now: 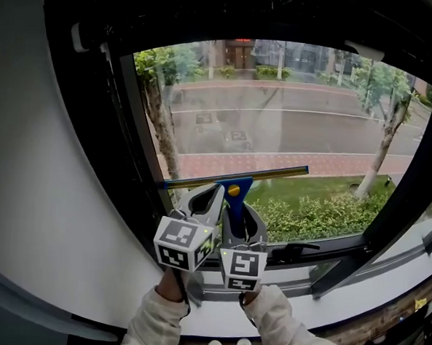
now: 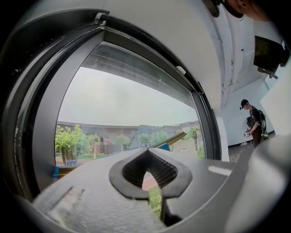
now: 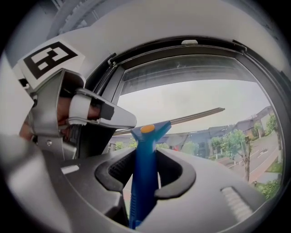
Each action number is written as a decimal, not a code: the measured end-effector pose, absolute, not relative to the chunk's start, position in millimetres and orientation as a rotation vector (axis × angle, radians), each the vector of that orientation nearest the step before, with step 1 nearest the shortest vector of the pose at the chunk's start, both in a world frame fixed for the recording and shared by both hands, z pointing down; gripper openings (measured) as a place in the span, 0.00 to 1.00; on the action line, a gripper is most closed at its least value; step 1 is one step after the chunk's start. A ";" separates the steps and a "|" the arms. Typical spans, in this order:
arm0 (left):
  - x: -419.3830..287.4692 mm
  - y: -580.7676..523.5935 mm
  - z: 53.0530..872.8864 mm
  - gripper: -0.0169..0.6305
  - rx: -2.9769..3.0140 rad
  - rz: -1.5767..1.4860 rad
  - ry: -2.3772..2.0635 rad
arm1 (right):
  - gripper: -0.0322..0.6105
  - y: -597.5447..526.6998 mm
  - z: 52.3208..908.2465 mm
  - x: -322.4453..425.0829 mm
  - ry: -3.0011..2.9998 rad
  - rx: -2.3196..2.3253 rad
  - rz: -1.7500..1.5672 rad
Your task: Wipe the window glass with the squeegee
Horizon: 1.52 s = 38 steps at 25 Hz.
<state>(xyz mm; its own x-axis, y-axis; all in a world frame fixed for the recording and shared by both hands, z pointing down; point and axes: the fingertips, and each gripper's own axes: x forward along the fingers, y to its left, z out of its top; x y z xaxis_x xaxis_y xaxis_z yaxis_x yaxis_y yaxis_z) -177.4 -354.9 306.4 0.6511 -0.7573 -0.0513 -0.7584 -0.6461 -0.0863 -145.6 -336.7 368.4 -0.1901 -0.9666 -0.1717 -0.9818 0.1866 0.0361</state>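
Squeegee (image 1: 236, 176) blade lies level against glass (image 1: 292, 114), low on pane, likely set for a stroke. Right gripper (image 3: 144, 181) fingers clamp its blue handle upright to steer it. Left gripper (image 2: 152, 184) just beside, fingers together, holding nothing.

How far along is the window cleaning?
Grasping is done: the right gripper is shut on the blue-handled squeegee, its long blade lying low against the window glass. The left gripper is shut and empty. No streaks show, so how much pane remains can't be told.
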 end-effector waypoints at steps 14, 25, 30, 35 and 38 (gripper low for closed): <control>-170.3 -363.4 349.2 0.03 -2.832 -0.105 1.243 | 0.27 -339.0 414.8 -145.8 2.331 -1.921 0.103; -169.1 -364.1 405.5 0.03 -2.908 -0.179 1.263 | 0.27 -334.2 473.2 -145.6 2.372 -1.957 -0.025; -165.7 -363.4 430.3 0.03 -2.965 -0.213 1.258 | 0.26 -332.3 499.6 -144.9 2.392 -1.973 -0.086; -165.6 -365.1 453.7 0.03 -2.990 -0.263 1.260 | 0.27 -331.2 522.6 -145.7 2.414 -1.982 -0.149; -166.4 -365.5 468.9 0.03 -3.000 -0.302 1.262 | 0.27 -329.3 536.7 -145.8 2.432 -1.993 -0.178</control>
